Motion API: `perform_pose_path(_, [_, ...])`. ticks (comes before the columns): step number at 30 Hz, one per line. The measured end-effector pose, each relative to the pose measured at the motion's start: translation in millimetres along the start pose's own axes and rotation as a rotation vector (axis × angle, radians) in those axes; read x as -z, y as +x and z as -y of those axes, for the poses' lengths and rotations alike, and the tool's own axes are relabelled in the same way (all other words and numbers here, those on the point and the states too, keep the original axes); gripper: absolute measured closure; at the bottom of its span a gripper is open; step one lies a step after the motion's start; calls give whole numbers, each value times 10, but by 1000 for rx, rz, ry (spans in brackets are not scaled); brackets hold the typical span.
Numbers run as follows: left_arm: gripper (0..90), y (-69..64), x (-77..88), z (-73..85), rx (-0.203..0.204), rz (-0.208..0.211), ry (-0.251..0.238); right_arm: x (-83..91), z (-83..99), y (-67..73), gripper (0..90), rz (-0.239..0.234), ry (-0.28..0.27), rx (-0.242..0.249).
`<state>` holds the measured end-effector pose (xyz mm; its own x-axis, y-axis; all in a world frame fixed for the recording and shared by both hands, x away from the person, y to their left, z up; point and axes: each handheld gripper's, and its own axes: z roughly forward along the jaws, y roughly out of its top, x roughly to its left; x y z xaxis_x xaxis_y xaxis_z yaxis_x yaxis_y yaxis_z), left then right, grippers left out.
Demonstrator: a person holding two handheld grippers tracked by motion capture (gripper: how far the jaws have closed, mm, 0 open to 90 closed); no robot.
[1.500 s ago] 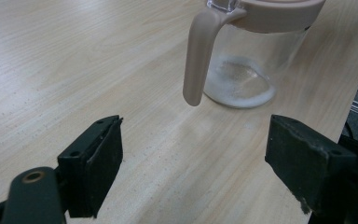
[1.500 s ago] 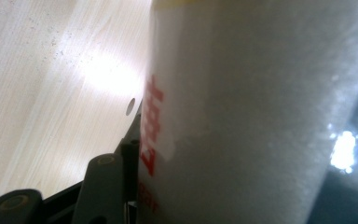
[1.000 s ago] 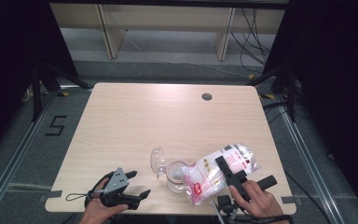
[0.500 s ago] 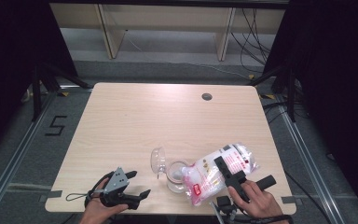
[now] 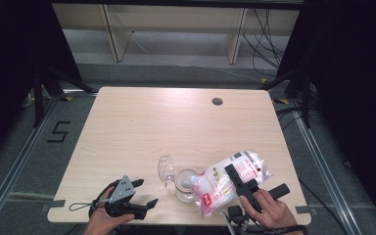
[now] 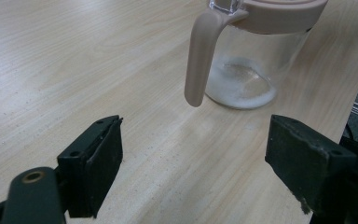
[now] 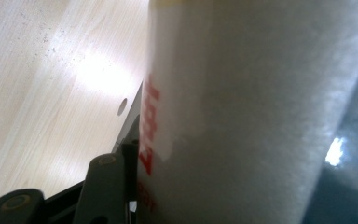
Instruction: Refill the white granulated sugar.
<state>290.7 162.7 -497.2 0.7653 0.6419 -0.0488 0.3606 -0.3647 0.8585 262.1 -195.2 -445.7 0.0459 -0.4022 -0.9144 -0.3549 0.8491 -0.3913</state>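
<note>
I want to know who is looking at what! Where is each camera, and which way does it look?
High view: above the table, looking down; both hands, left gripper, right gripper.
Left gripper view: on the left gripper, facing the jar; two open jaws.
Right gripper view: pressed against the bag; one jaw.
Shared: jar, bag, table.

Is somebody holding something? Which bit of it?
Yes. The right gripper squeezes the white bag across its middle, tipped toward the jar. The left gripper is open and holds nothing.
</note>
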Motion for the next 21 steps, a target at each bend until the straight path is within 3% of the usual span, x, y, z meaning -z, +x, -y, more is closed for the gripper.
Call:
perform_pose_path(4, [184,0,0,1,8,7,-1,4,6,-9,508,6,3,-5])
perform_pose_path(6, [183,-1,-1,1,10,7,-2,23,-1,13,509,23,23,-60])
perform_pose_path(7, [184,-2,-2,2,12,7,-3,29,-6,-1,509,6,35,-51])
perform_pose_path(12, [183,-3,-7,3,13,5,-6,17,-2,22,511,19,23,-59])
perform_pose_path(13, [183,-3,-7,4,12,6,-5,4,-1,15,511,2,12,-38])
perform_pose_path(15, [183,-3,-8,4,12,5,-5,0,9,1,512,14,5,-1])
perform_pose_path(17, [183,-3,-7,3,13,5,-6,10,6,14,513,14,17,-31])
perform_pose_path(21, [183,-2,-7,5,13,5,-6,11,10,2,515,24,7,-16])
